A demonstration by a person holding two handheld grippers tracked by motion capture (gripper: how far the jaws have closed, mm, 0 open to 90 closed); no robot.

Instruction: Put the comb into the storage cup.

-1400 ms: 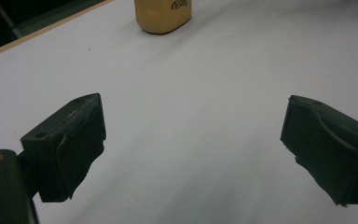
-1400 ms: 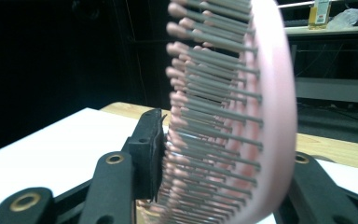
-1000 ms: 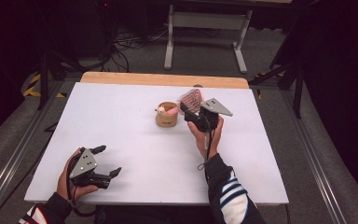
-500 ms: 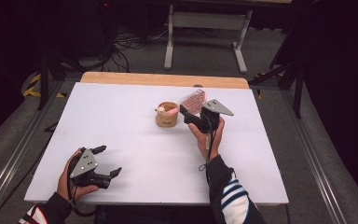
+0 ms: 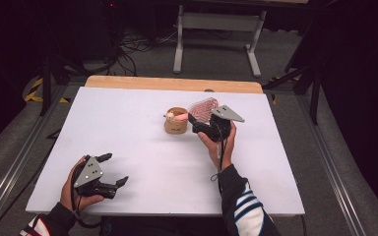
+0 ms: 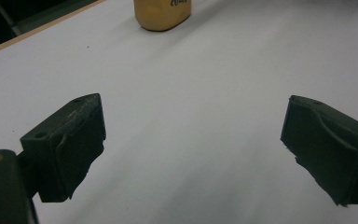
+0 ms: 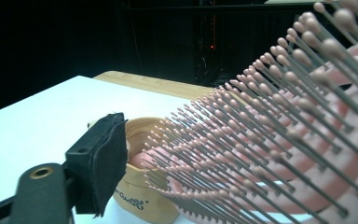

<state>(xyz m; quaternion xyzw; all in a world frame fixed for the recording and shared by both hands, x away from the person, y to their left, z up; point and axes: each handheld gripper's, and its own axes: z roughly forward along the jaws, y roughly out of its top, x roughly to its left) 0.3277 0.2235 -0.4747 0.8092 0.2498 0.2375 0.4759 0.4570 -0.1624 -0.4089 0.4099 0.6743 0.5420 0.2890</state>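
Hairbrush point(image 7: 279, 121) bristles beside cup point(image 7: 140, 186)

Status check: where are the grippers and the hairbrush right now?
Left gripper open, idle near table edge. Right gripper jaws just been opening, pink hairbrush between them, handle end in the tan cup. Nothing in the way.

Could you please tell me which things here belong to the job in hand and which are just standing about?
Part of the job:
- pink hairbrush, handle in the cup
- tan cup
- right gripper, jaws just opening beside the brush

Standing about:
- left gripper, open over bare table
- metal stand behind the table
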